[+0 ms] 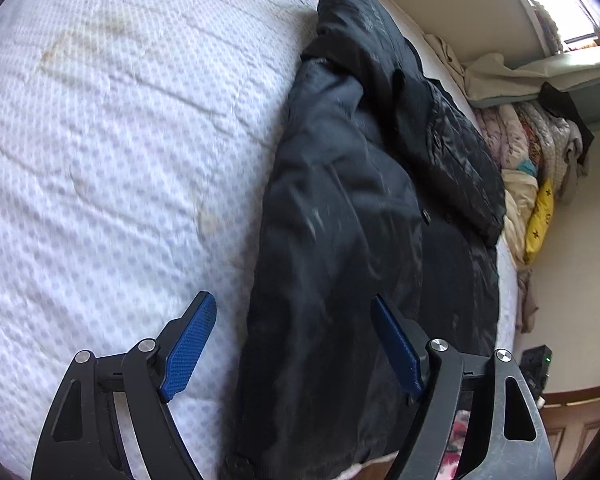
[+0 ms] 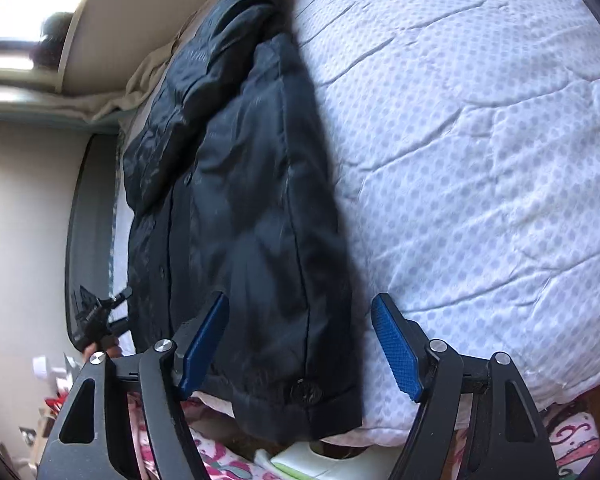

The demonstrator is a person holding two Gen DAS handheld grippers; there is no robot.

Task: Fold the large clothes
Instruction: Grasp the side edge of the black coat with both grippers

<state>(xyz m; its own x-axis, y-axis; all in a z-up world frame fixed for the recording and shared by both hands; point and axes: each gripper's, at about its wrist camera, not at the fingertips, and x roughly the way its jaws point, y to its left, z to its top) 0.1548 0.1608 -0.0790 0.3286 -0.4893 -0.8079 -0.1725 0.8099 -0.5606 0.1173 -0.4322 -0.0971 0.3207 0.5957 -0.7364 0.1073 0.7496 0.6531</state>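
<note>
A large black jacket (image 1: 340, 208) lies lengthways on a white dotted quilt (image 1: 112, 152), folded into a long narrow shape with a lapel and buttons showing. My left gripper (image 1: 292, 298) hovers open over its near end, one blue pad above the quilt and the other above the jacket. In the right wrist view the jacket (image 2: 252, 200) reaches the bed's front edge, and its buttoned hem hangs slightly over. My right gripper (image 2: 300, 298) stands open astride that hem end. Neither blue pad presses on the cloth.
The quilt (image 2: 480, 160) spreads wide beside the jacket. Piled bedding (image 1: 528, 148) and a yellow cloth (image 1: 540, 216) sit beyond the bed, by a wall. A hand holds a small black device (image 2: 96, 316) at the jacket's far side. Pink patterned fabric (image 2: 220, 460) lies below the bed edge.
</note>
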